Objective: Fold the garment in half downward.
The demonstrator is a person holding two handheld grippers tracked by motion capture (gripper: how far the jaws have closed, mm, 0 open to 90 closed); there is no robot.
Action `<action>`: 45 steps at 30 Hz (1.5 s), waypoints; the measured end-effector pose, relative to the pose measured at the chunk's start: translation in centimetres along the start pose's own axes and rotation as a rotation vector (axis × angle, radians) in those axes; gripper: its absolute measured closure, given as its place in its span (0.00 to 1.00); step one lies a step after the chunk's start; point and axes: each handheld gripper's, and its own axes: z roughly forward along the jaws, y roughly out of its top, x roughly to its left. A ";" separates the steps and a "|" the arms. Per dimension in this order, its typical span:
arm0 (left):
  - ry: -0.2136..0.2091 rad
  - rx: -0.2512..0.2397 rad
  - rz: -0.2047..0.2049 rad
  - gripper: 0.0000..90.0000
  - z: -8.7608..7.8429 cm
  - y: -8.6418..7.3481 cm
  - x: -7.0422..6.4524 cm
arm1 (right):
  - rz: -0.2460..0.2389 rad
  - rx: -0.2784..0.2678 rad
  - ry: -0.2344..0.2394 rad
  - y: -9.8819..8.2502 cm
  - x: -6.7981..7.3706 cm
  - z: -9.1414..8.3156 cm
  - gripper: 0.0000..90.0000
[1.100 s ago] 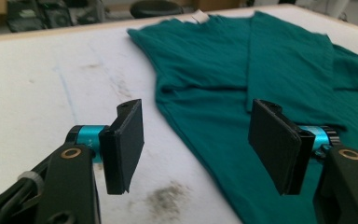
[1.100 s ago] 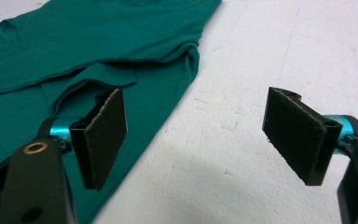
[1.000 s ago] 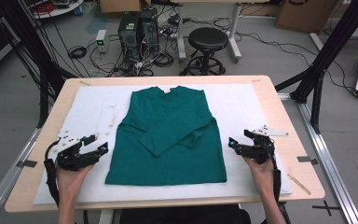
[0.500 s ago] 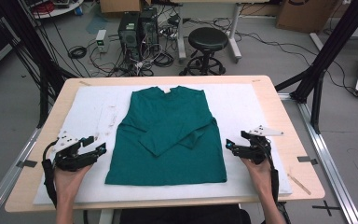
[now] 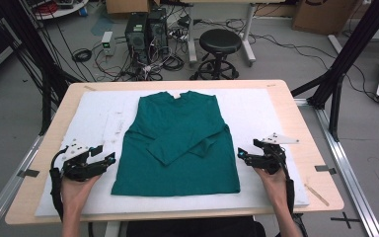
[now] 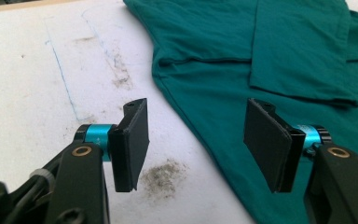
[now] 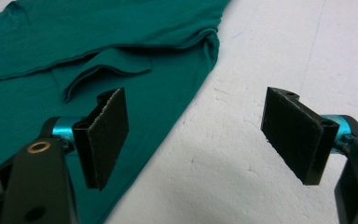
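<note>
Fingers on my left gripper are spread wide with nothing between them, and the right gripper is just as open. Each sits beside a lower side edge of the green shirt, which lies flat on the white pad covering the desk, sleeves folded across its front. My worry: pinching only the top layer (or snagging a folded sleeve) would drag the fold askew. Since a second ago, both grippers have crept inward toward the shirt.
</note>
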 end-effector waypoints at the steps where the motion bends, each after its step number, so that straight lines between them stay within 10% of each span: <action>1: 0.009 0.015 0.004 0.46 0.1 0.0 -0.1 | -0.003 0.003 0.001 0.0 0.0 0.0 0.26; 16: 0.021 0.177 0.011 0.56 2.4 -0.1 -1.5 | -0.001 0.028 -0.001 0.1 0.3 0.1 0.27; 30: 0.074 0.206 0.017 0.57 4.3 -0.1 -3.2 | -0.019 0.082 -0.018 0.2 1.1 0.9 0.28; 45: 0.039 0.204 0.004 0.67 4.6 -0.3 -3.0 | -0.069 0.164 -0.057 0.4 2.3 2.0 0.31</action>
